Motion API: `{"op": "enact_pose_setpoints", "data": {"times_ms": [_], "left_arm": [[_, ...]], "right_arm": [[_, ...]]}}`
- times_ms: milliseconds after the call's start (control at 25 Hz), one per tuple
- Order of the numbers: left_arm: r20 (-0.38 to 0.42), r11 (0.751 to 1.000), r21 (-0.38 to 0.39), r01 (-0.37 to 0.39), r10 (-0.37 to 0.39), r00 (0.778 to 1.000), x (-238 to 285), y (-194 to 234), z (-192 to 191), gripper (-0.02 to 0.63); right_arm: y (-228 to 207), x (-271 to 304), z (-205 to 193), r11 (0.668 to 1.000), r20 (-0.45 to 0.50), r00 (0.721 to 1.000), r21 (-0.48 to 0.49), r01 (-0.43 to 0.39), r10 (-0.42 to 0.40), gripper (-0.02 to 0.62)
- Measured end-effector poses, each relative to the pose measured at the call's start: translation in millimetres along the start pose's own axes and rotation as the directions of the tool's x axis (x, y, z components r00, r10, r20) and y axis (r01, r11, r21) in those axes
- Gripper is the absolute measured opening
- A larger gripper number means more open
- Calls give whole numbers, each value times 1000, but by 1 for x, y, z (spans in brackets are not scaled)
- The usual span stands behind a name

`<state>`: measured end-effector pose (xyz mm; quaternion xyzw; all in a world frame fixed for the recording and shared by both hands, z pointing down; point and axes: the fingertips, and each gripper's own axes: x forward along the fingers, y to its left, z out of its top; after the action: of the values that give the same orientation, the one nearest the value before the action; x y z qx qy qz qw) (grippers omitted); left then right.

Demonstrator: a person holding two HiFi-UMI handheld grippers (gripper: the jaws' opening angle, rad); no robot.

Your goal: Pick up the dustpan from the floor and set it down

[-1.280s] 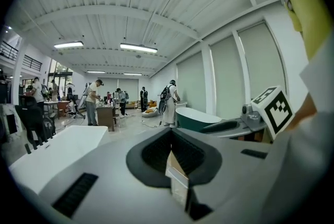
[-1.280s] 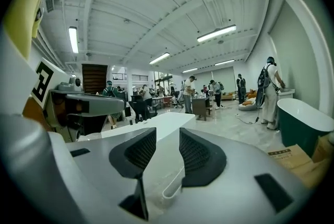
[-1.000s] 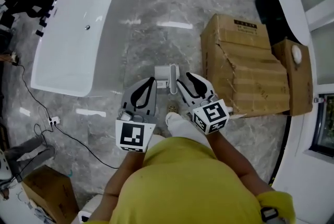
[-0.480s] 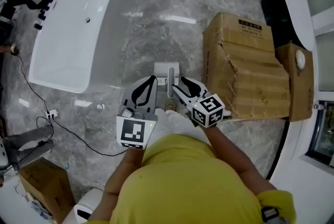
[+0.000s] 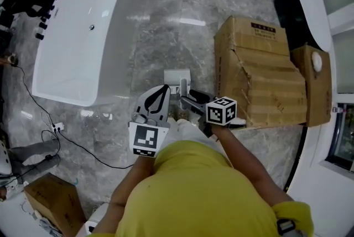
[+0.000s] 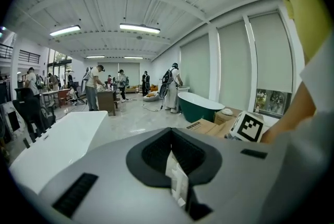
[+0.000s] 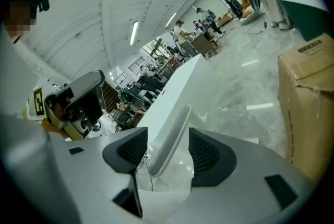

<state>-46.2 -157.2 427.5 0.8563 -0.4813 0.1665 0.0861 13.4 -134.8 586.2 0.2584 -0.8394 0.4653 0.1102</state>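
Observation:
The white dustpan [image 5: 176, 76] lies on the grey marble floor ahead of the person's feet, its handle [image 5: 183, 87] pointing back at me. My right gripper [image 5: 187, 99] is turned on its side around that handle. In the right gripper view the white handle [image 7: 168, 137] stands between the dark pads [image 7: 204, 154] with a gap on each side. The jaws of this right gripper [image 7: 166, 151] are opening and do not press on the handle. My left gripper [image 5: 157, 99] hangs just left of the dustpan, apart from it. Its jaws meet at the tips, and the left gripper [image 6: 175, 165] holds nothing.
A long white bathtub [image 5: 83, 26] stands at the left. A large torn cardboard box [image 5: 257, 73] stands close at the right, with a dark tub [image 5: 303, 6] behind it. A black cable [image 5: 72, 142] runs over the floor at the left, near a small box [image 5: 52, 200].
My right gripper has sunk and rolled onto its side, and its jaws have widened around the handle. The dustpan has come down with it. The left gripper has dropped a little.

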Motion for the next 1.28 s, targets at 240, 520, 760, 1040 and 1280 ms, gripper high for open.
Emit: {"op": "enact_pose_setpoints", "data": {"times_ms": [240,520,760,1040,1280], "left_arm": [[-49,999,-3,47,-47,998,16,5,-15,2],[-108,996,-32,84,-87,990,35,11,-35,2],[-130,994,-39,100,-104,986,40,16,-40,2],[-132,994,-47,94,-99,986,39,23,-41,2],[-126,994,-58,93,-100,987,36,26,-42,2]], "right_arm": [[-9,11,-5,991,-14,999,125,-50,52,273],[-9,27,-15,971,-60,988,203,-127,142,273],[-8,34,-20,949,-64,978,260,-178,201,231],[-3,38,-8,927,-14,971,301,-222,237,119],[16,37,20,923,56,965,282,-261,256,124]]}}
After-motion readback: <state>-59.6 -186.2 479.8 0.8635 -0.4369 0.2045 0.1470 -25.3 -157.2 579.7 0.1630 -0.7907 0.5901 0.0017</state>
